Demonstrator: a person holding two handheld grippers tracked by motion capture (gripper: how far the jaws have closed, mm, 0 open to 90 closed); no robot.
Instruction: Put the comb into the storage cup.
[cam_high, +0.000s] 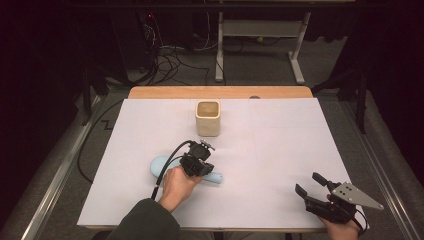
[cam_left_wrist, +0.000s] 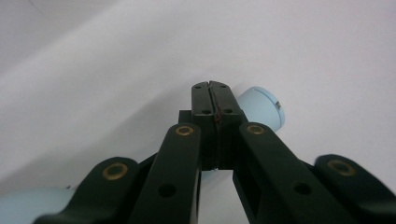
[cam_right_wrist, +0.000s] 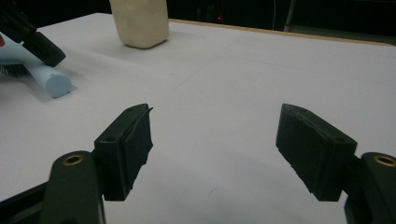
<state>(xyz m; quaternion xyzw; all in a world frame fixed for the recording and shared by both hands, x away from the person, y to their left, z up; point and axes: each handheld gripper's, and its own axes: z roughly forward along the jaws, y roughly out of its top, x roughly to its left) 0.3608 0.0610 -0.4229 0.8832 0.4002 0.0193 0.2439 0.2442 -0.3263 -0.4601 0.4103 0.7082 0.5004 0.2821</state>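
High view: worktop (cam_high: 280, 150) covered w/ white sheet, wood edge showing at far side. Cream square-ish cup (cam_high: 208, 118) stands upright near far-centre, open top up. Light-blue brush (cam_high: 162, 165) lies flat on the sheet, near-left of centre, well apart from the cup; rounded head to the left, handle running right w/ its blunt end past the gripper.

Left gripper (cam_high: 198, 167) sits right over the brush handle, held by the person's left hand (cam_high: 176, 185); dark-green sleeve comes in from bottom edge, black cable loops off to the left.

Left gripper view: jaws pressed together, tips meeting w/ no gap between them. Brush handle end (cam_left_wrist: 261, 109) shows just behind/right of the tips, more pale blue at bottom-left corner. Can't tell if the closed tips actually touch the handle; nothing seen between them.

Right gripper (cam_high: 309, 185) at near-right of worktop, well apart from brush & cup, grey three-cornered plate on top, held by right hand (cam_high: 340, 227).

Right gripper view: jaws spread wide, nothing between them but bare white sheet. Cup (cam_right_wrist: 140, 23) far-left ahead, brush handle end (cam_right_wrist: 53, 84) at left w/ the left gripper's black parts above it.
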